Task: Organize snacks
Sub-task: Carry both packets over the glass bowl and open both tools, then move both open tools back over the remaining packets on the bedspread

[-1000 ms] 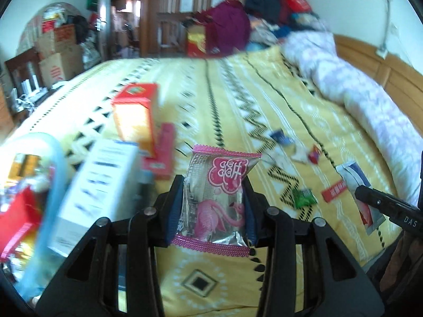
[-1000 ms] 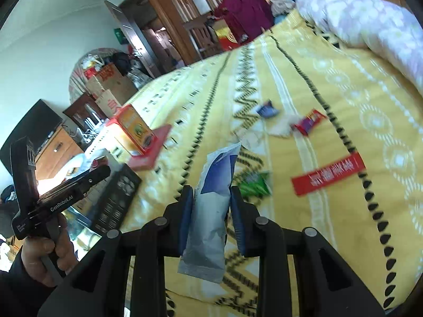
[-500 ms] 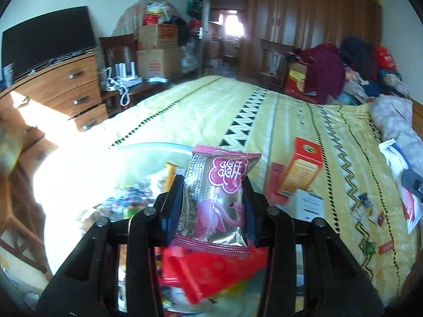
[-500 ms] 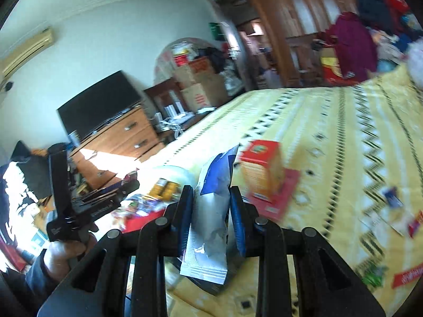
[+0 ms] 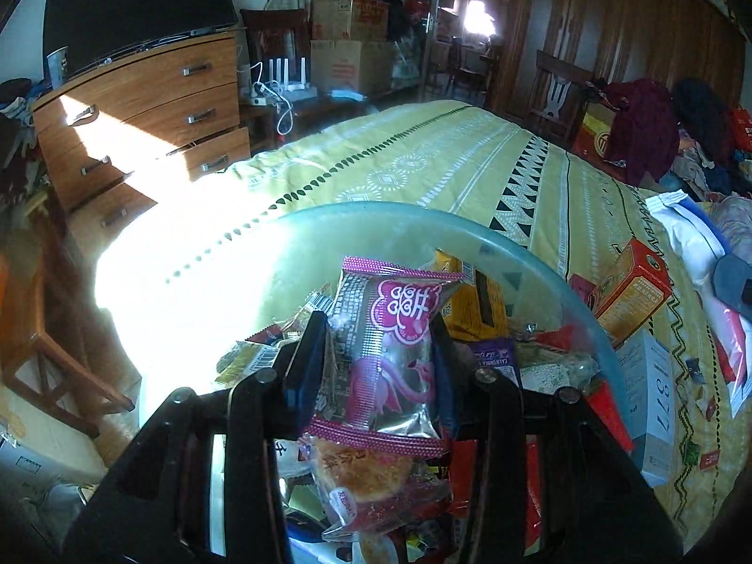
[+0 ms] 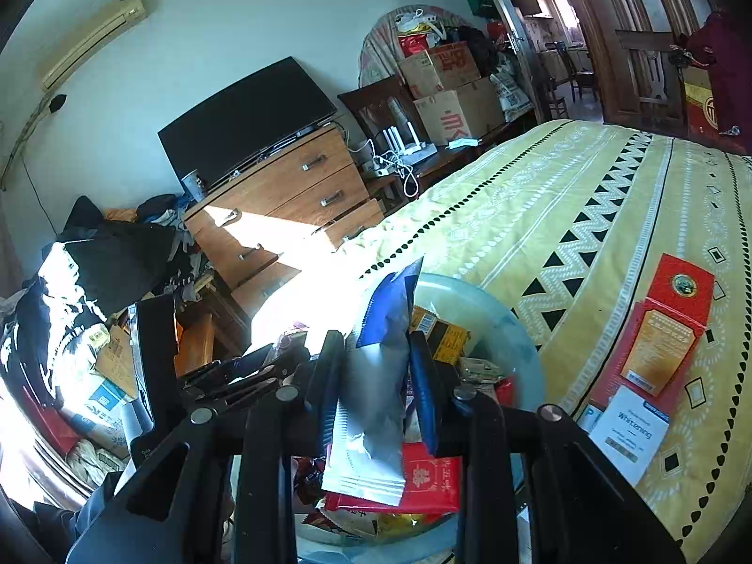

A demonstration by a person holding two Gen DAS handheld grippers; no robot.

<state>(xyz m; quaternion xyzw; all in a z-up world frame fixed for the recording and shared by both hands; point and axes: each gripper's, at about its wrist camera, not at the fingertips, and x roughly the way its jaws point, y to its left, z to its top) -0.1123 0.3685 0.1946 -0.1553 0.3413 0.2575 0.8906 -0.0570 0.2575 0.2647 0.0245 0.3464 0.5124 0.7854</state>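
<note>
My left gripper (image 5: 376, 352) is shut on a pink and silver snack packet (image 5: 390, 357) and holds it over a round pale-green translucent bowl (image 5: 540, 258) full of snacks on the bed. My right gripper (image 6: 376, 366) is shut on a blue and white snack pouch (image 6: 376, 399) and holds it above the same bowl (image 6: 521, 343). The pouch also shows at the right edge of the left wrist view (image 5: 691, 230). The left gripper body (image 6: 155, 357) shows at the left of the right wrist view. Several packets lie in the bowl, among them a red one (image 6: 423, 479).
An orange-red box (image 5: 630, 291) and a white box (image 5: 651, 404) stand on the yellow bedspread (image 5: 470, 160) right of the bowl. The red box (image 6: 667, 324) lies flat in the right wrist view. A wooden dresser (image 5: 141, 113) with a TV stands past the bed's edge.
Both grippers swung left from the snacks scattered on the bed to above the bowl, each still holding its packet. The bowl now fills the lower part of both views.
</note>
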